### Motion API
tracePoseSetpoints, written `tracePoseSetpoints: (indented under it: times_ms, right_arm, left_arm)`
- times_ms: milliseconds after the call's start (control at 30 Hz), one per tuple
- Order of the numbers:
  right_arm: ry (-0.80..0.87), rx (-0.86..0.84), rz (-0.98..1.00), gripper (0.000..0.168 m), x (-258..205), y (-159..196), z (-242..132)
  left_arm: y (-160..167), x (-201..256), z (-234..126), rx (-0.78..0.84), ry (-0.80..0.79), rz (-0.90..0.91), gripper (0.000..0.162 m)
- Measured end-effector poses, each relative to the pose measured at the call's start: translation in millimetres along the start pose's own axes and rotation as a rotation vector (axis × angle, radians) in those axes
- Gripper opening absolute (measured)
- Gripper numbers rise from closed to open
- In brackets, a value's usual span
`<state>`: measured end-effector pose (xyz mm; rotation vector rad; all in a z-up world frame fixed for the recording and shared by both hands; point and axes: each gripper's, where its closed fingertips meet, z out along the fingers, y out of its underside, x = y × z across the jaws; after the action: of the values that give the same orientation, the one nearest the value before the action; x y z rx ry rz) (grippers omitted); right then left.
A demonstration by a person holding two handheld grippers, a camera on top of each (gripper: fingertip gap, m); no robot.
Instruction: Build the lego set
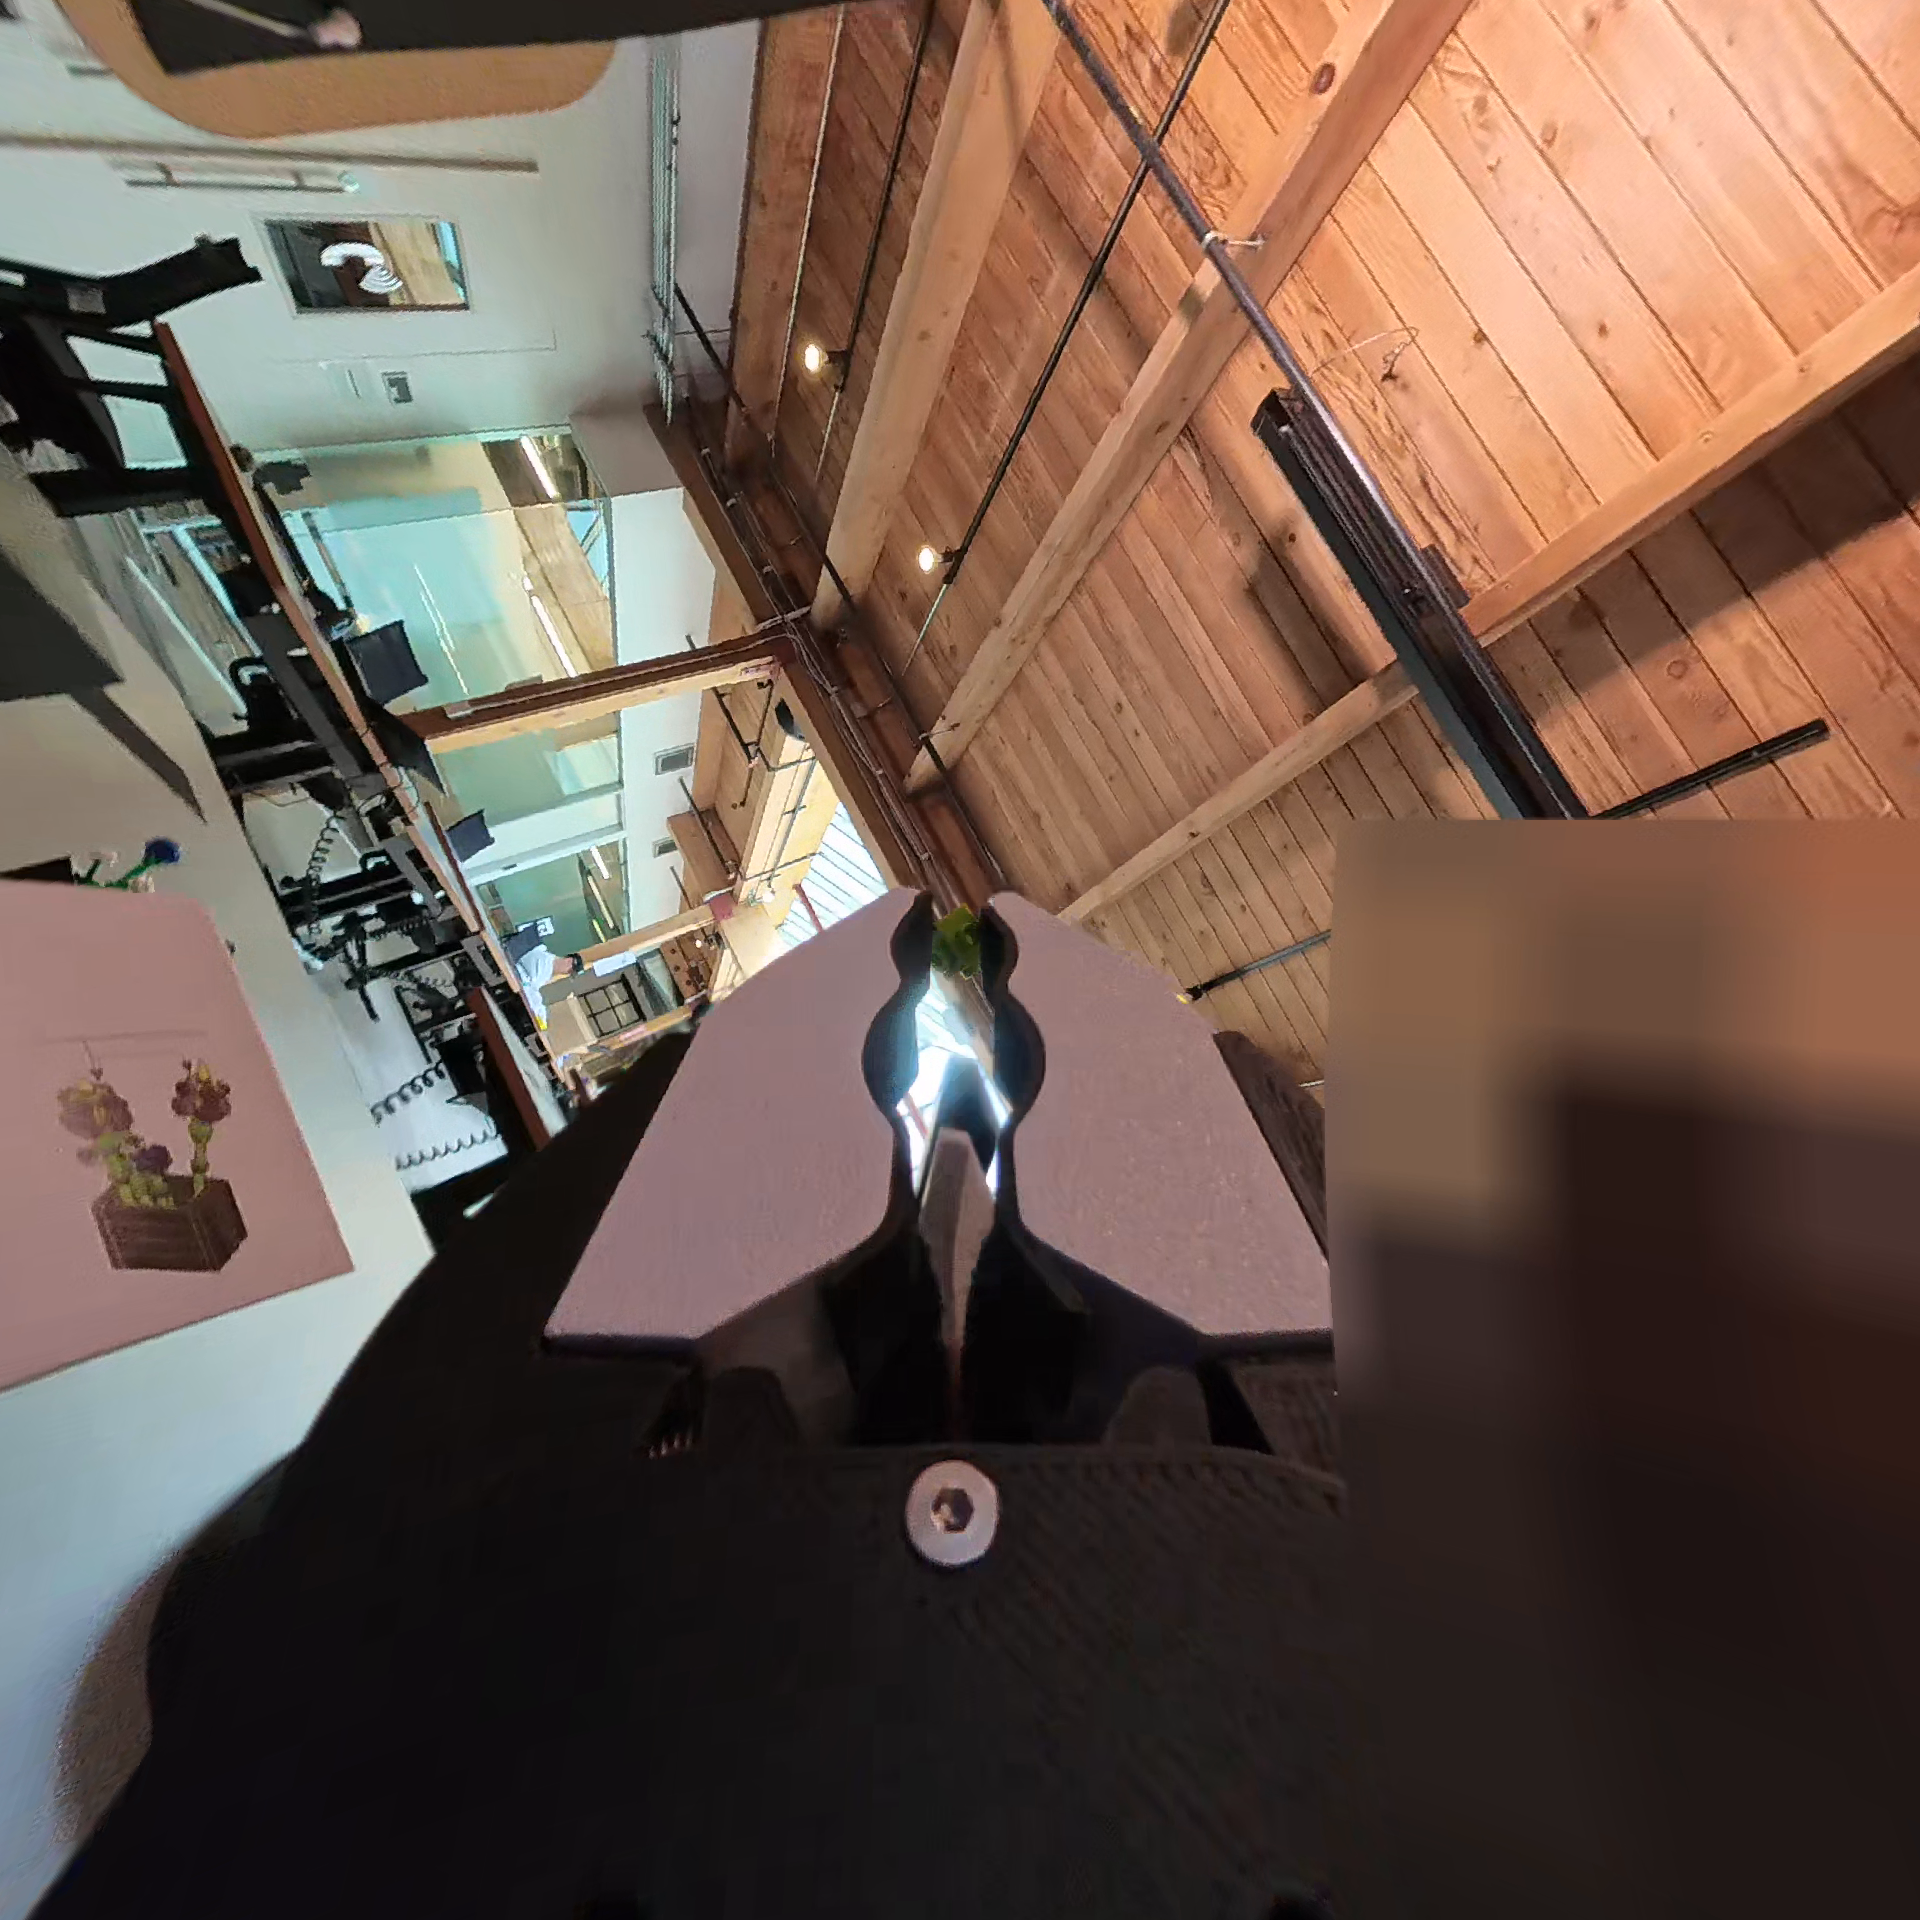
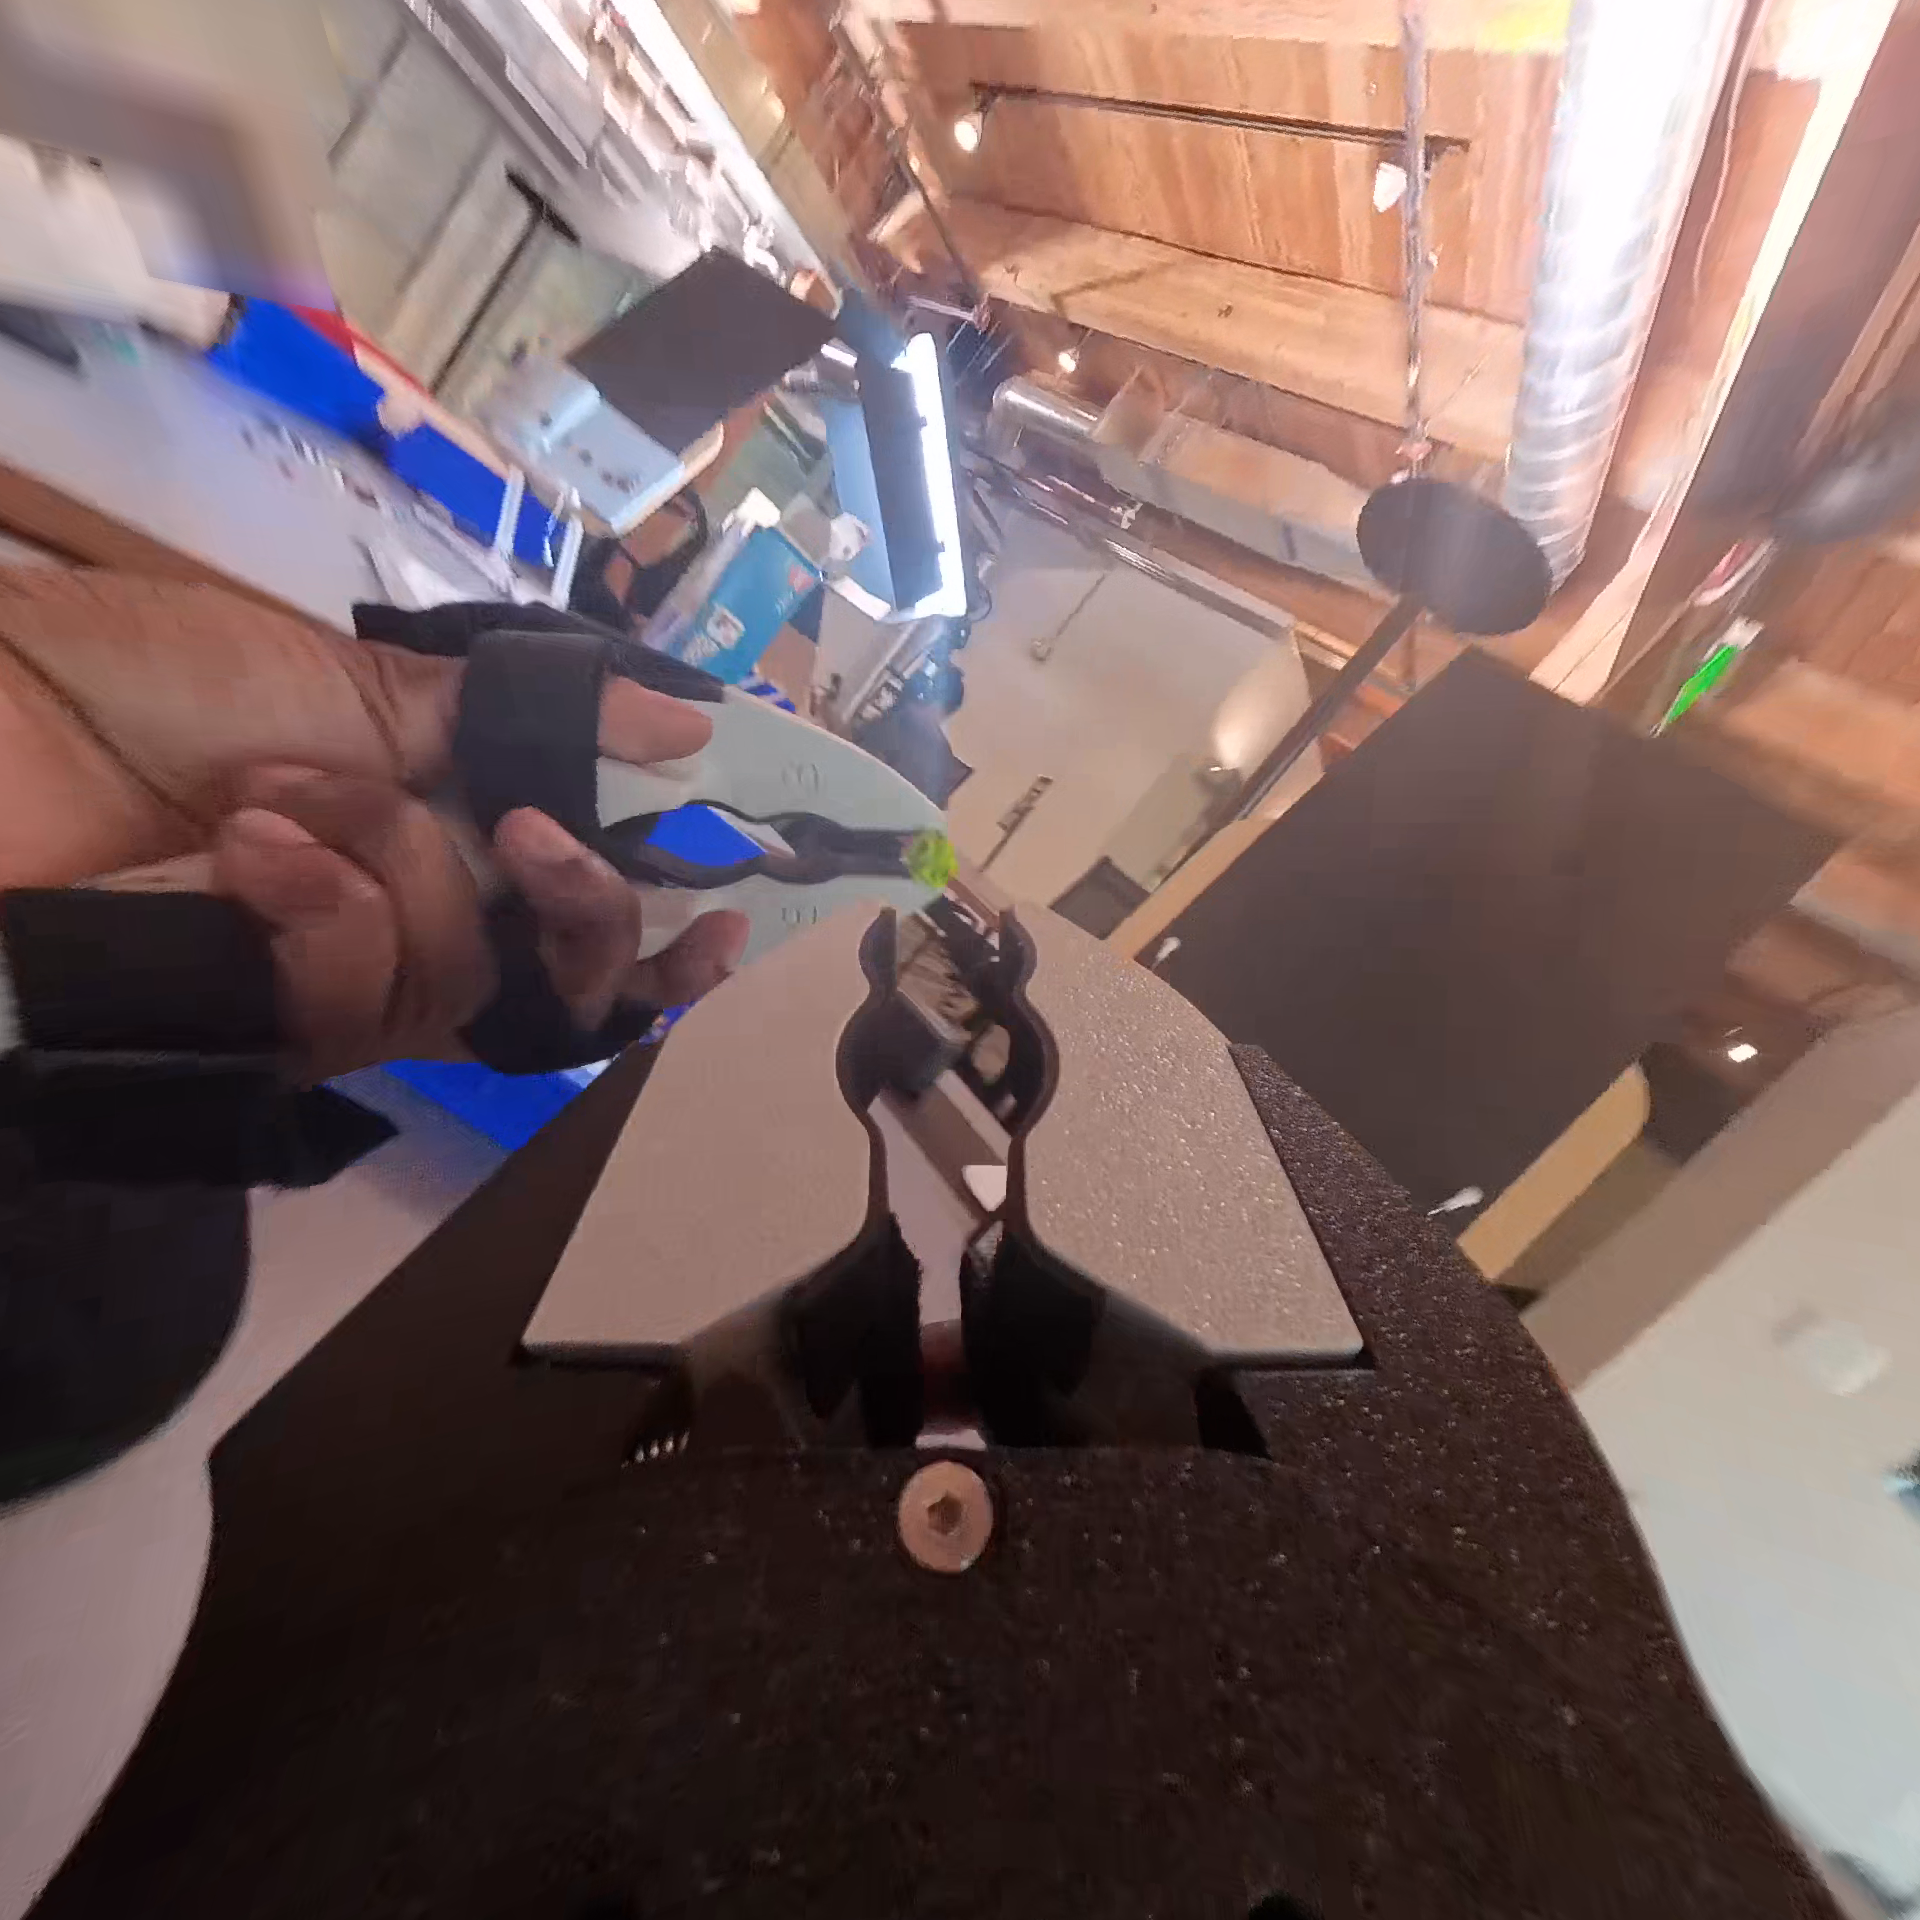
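Your left gripper (image 1: 956, 930), with its grey plates and black inner pads, is raised toward the wooden plank ceiling (image 1: 1351, 416) and clamps a small lime-green lego piece (image 1: 956, 935) at the very fingertips. In the right wrist view the same piece (image 2: 928, 858) sits pinched at the tip of that left gripper (image 2: 920, 862), which your gloved left hand (image 2: 343, 831) holds. Your right gripper (image 2: 940, 925) sits just below and beside the piece, its jaws slightly apart with nothing between them. A pink instruction booklet picturing a flower box (image 1: 156, 1122) lies on the white counter (image 1: 125, 1558).
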<state>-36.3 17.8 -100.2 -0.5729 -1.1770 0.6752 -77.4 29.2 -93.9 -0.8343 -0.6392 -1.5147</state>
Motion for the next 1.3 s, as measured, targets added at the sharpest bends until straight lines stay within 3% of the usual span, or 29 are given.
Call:
tracePoseSetpoints:
  times_ms: [167, 300, 500, 600, 733, 833, 933, 1000, 1067, 1200, 1300]
  right_arm:
    - [-0.033, -0.102, -0.261, 0.02, -8.9, 9.0, 7.8]
    - [-0.052, -0.159, -0.344, 0.02, -13.4, 20.7, 8.4]
    - [-0.045, -0.163, -0.344, 0.012, -12.4, 22.6, 8.5]
    - [-0.061, -0.112, -0.192, 0.011, -7.9, 15.4, 4.5]
    - [-0.231, -0.191, 0.231, 0.012, -4.4, 36.3, -18.4]
    - [-0.451, -0.385, 0.464, 0.012, -23.6, 71.5, -56.5]
    - [-0.631, -0.619, 0.508, 0.012, -54.0, 102.4, -97.4]
    - [-0.745, -0.695, 0.499, 0.012, -76.1, 107.3, -114.3]
    - [-0.817, -0.746, 0.493, 0.012, -92.3, 111.1, -122.2]
    - [-0.853, -0.859, 0.483, 0.012, -103.3, 128.9, -129.1]
    - [-0.883, -0.889, 0.473, 0.012, -108.0, 133.8, -133.1]
  left_arm:
    - [20.7, -16.6, -3.8, -0.07, -0.088, 0.009, 0.009]
    - [25.3, -19.8, -6.4, -0.088, -0.093, 0.013, 0.008]
    - [29.7, -25.0, -7.7, -0.114, -0.11, 0.021, 0.008]
    - [33.0, -14.6, -6.7, -0.168, -0.046, 0.069, 0.013]
    - [40.8, 13.3, -12.9, -0.433, 0.065, 0.388, 0.031]
    - [32.8, -24.3, -40.6, -0.724, -0.241, 0.956, 0.035]
    - [0.1, -60.5, -79.9, -0.954, -0.569, 1.446, 0.035]
    - [0.2, -74.6, -103.6, -1.129, -0.662, 1.48, 0.035]
    - [10.1, -81.6, -115.5, -1.21, -0.669, 1.406, 0.035]
    - [17.1, -81.1, -114.3, -1.156, -0.625, 1.332, 0.036]
    - [17.9, -76.8, -112.6, -1.122, -0.592, 1.305, 0.05]
